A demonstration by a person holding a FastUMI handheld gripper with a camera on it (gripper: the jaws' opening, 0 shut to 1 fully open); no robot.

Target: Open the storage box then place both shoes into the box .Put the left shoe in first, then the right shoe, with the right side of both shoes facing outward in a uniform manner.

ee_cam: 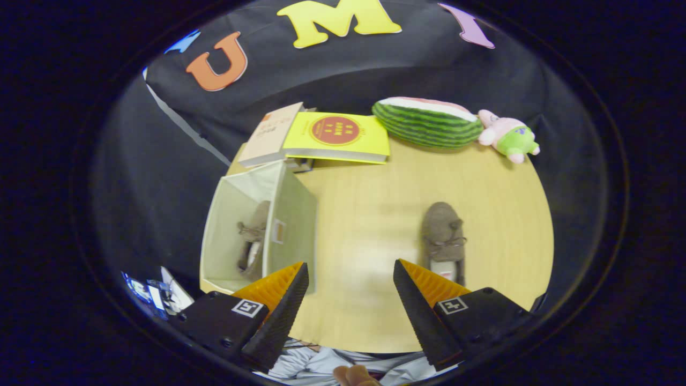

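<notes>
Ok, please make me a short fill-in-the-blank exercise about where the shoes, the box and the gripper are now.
1. One brown shoe already lies inside the ____.
2. The other shoe rests on the wooden ____, just ahead of one finger.
3. The gripper has its fingers ____, holding nothing.
4. The storage box stands in front of the yellow ____.

Missing words: box; table; open; book

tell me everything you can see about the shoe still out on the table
The shoe is a brown, suede-looking loafer with a bow lace across the top and a pale lining at the opening. It lies flat and upright on the wooden table, toe pointing away, just ahead of the open gripper, by one finger. Nothing grips it.
</notes>
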